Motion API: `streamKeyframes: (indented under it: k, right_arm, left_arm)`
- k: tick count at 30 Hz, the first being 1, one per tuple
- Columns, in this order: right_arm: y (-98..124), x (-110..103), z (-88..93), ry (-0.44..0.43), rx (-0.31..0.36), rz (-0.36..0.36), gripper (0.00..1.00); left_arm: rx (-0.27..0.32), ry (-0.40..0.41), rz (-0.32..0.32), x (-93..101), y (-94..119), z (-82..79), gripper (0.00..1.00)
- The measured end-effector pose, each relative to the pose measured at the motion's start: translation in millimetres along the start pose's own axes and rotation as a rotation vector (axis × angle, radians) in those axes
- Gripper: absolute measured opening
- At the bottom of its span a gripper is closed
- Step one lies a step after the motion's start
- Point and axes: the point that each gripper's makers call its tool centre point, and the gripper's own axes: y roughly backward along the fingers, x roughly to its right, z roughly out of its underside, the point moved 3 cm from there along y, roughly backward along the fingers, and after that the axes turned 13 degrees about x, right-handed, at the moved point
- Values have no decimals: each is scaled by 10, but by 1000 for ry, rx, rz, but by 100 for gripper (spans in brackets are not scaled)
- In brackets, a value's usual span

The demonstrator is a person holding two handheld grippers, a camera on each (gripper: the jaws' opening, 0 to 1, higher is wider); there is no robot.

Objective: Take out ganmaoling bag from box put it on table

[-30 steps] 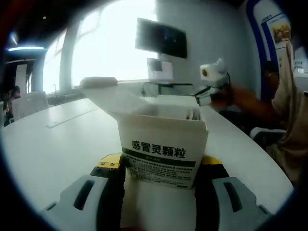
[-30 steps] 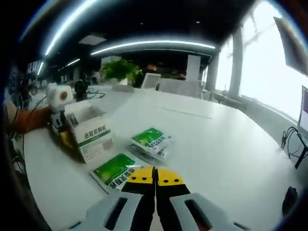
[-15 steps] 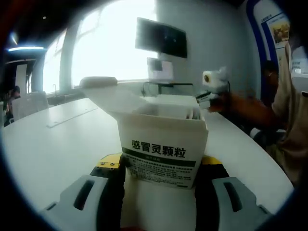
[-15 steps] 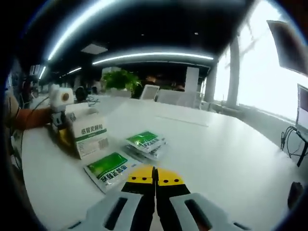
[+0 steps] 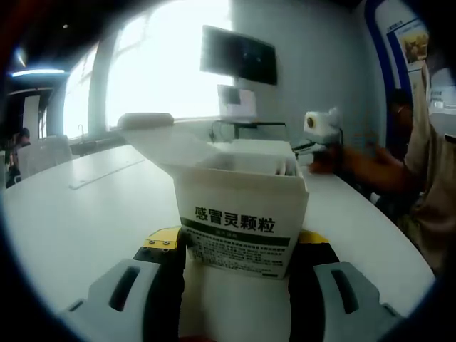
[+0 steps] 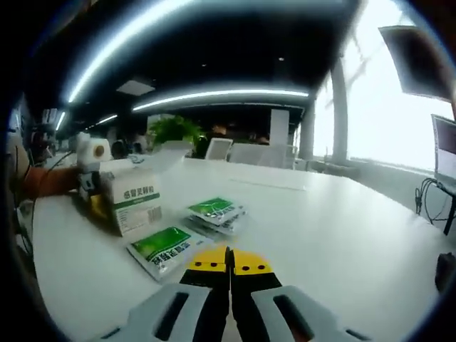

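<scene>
A white medicine box [image 5: 239, 214] with green trim and Chinese lettering stands upright on a broad white table [image 5: 78, 206], its top flaps open. The left gripper [image 5: 239, 274] clamps it from both sides, its yellow-tipped jaws pressed against the box's lower walls. In the right gripper view the same box [image 6: 132, 203] sits at the far left of the table, with the left gripper [image 6: 91, 187] behind it.

Green and white ganmaoling bags already lie on the table just right of the box: one bag [image 6: 162, 246] flat and nearest the viewer, and a small stack of bags [image 6: 214, 212] slightly farther away. Whether more bags remain inside the box cannot be told; the opening shows pale edges that are too blurred to read.

The right gripper [image 6: 229, 274] hangs low over the table, near the flat bag, its yellow jaws pressed together and holding nothing. In the left gripper view it [image 5: 313, 146] appears beyond the box, well apart from the opening.

Risks from here: with its jaws together, the right gripper would push a bag deeper rather than grasp it, so it likely needs to open before entering. The raised flaps could catch it on approach. A hard pull might lift or tip the light box if the left clamp slips, and squeezing harder could crush the cardboard.
</scene>
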Motion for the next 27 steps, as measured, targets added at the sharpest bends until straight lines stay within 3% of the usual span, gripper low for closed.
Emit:
streamKeyframes:
  k: [8,27]
  right_arm:
    - [-40,-71,67,75,-43,-24,0]
    - [-35,-72,61,91,-35,-28,0]
  left_arm:
    - [-2,-4,-1,-3,5,5,49]
    - [-2,-6,0,-3,1,10,49]
